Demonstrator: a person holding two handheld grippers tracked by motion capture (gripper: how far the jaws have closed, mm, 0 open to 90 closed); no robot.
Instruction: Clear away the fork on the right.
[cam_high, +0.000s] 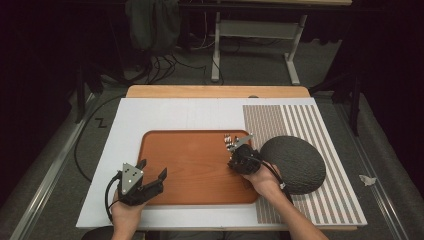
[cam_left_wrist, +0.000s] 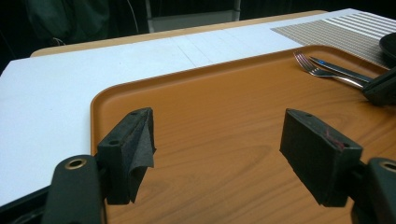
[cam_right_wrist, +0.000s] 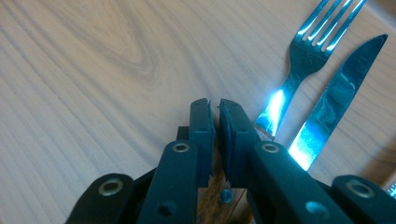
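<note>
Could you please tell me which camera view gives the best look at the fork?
The right gripper view: the fork lies close up, tines and handle sharp beside the knife. The left gripper view shows it small and far off on the tray; in the high view it is tiny.

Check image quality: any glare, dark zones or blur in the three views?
High view: room around the table falls to black; tray evenly lit. Right gripper view: strong glare on fork handle and knife blade; near gripper parts slightly soft. Left gripper view: gripper pads a little soft, cutlery sharp, no glare.
</note>
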